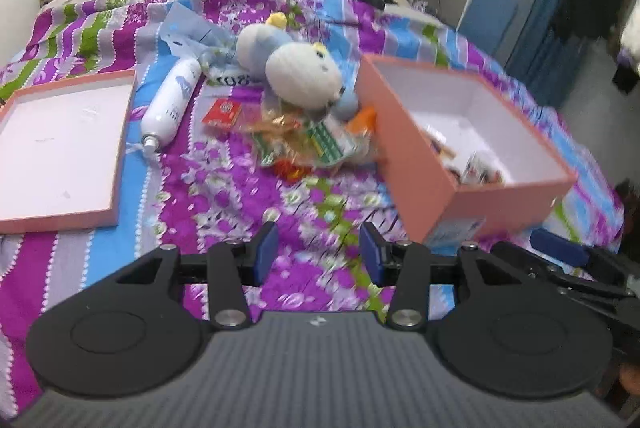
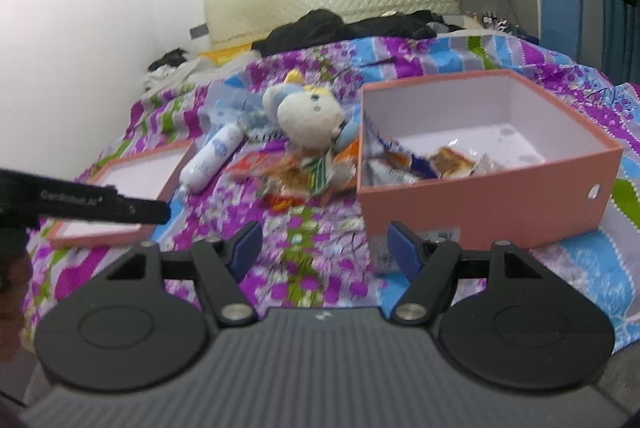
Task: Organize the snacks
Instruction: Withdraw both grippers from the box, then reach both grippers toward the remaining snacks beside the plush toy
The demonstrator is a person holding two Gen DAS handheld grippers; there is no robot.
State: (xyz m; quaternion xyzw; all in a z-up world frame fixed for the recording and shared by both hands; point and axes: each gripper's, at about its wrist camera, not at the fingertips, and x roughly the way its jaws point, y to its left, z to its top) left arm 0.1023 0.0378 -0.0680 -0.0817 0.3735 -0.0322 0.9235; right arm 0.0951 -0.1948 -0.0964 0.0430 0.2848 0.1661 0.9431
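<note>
On a bed spread with a purple, blue and green floral cover, an open pink box serves as the collecting point for a sorting job only partly done. A few wrapped snacks already lie against its near inside wall, while a loose heap of snack packets waits on the cover just left of the box, touching its side. A plush toy sits behind that heap, partly on top of it, and may have to be worked around. Farther left of the box lie a white bottle on its side and a small red packet, and beyond them the box's pink lid, turned inside-up and set well apart, presumably so the box mouth stays clear for loading.

The left gripper hangs over bare cover in front of the heap, its jaws parted with nothing between them. The right gripper hovers near the box's front wall, its jaws likewise released and empty, a little wider. Both point down toward the heap, which suggests a reach for the next packet. The thin, crinkly wrappers look likely to slip or drag neighbours along when pinched.
</note>
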